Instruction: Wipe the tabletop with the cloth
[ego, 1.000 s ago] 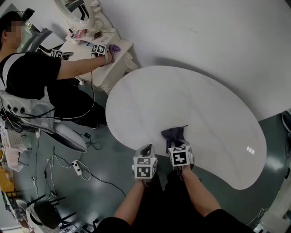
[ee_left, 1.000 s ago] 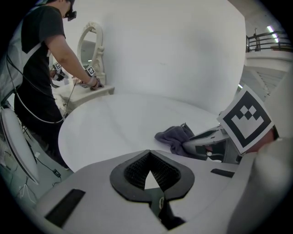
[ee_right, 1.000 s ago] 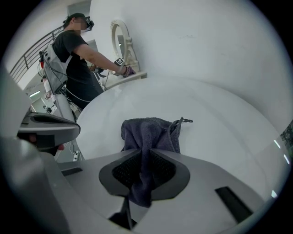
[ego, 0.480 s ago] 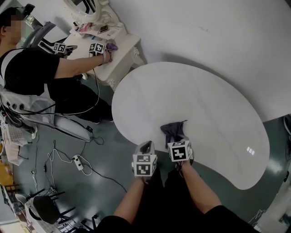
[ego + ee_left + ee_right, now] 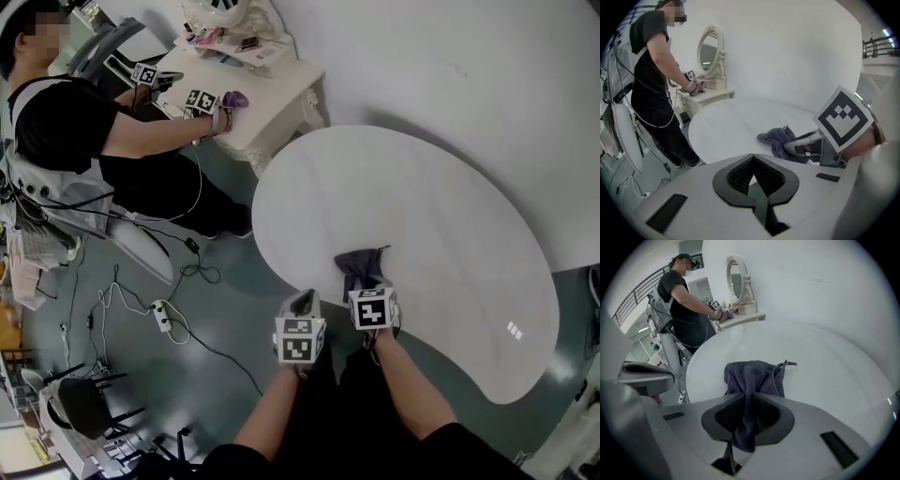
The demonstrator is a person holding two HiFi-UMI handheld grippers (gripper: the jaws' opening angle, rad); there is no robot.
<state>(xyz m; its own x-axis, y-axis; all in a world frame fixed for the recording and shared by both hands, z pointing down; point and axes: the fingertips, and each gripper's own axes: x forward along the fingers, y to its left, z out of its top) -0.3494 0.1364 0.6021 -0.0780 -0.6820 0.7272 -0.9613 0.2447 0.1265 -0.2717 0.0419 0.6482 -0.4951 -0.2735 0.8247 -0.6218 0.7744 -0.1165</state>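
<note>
Our left gripper (image 5: pixel 302 302) hangs at the near edge of the tabletop (image 5: pixel 431 206), jaws together on nothing; our right gripper (image 5: pixel 366 286) pinches the cloth (image 5: pixel 357 263) just inside it. The dark grey cloth lies bunched, with open white surface beyond to the far rim.

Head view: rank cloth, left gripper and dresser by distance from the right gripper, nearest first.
1. Cloth: clamped by the right gripper, lying on the table.
2. Left gripper: just beside it, on its left.
3. Dresser: far off, beyond the table's far-left edge.
</note>
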